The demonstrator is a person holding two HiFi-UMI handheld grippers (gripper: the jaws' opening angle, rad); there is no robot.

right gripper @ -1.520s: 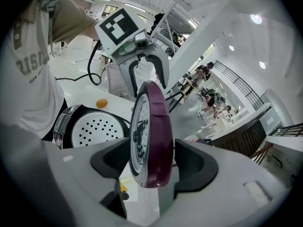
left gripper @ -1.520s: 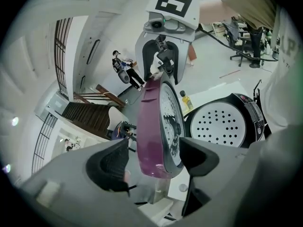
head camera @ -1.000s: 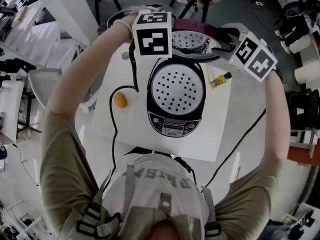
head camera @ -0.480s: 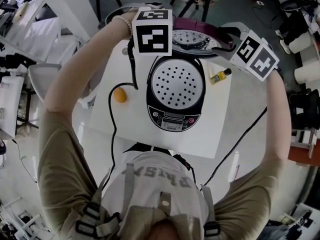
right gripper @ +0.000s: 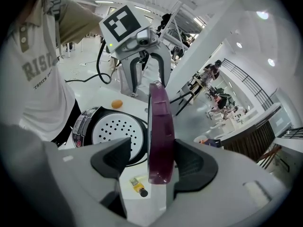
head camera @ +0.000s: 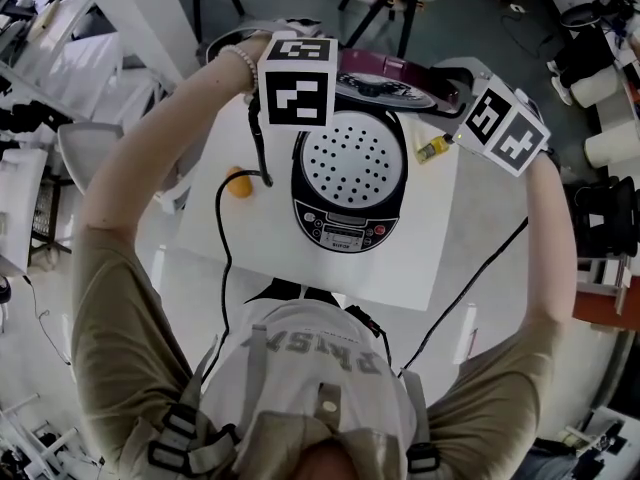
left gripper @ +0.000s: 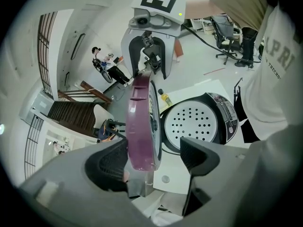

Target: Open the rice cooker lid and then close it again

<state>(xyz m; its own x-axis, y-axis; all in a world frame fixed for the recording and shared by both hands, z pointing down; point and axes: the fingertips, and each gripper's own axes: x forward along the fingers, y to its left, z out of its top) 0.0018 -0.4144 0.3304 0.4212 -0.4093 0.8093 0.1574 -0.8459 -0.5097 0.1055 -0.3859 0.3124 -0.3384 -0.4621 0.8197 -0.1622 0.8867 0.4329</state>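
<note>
Left gripper (left gripper: 154, 155) jaws: wide, and they have just been opening; the left rim of the lid (left gripper: 139, 122) stands between them. One pad lies against the maroon back, the other is clear of the inner face.
Right gripper (right gripper: 151, 162) jaws: wide; the lid's right rim stands between them. One pad is just at the maroon side, and a gap shows at the other.
Lid: raised on edge at the cooker's far side; a glossy maroon shell with a thin rounded rim.
Rice cooker (head camera: 345, 230): a round black body mid-table, a white perforated disc (head camera: 350, 163) on top, control panel on the near side.
Table (head camera: 400, 268): white, flat, matte.
Others: a small orange round thing (head camera: 237, 181) to the left; a little yellow bottle (head camera: 432, 148) lying to the right.
Hard to make out: the marker cubes cover both jaws in the head view; the panel print is too small.
</note>
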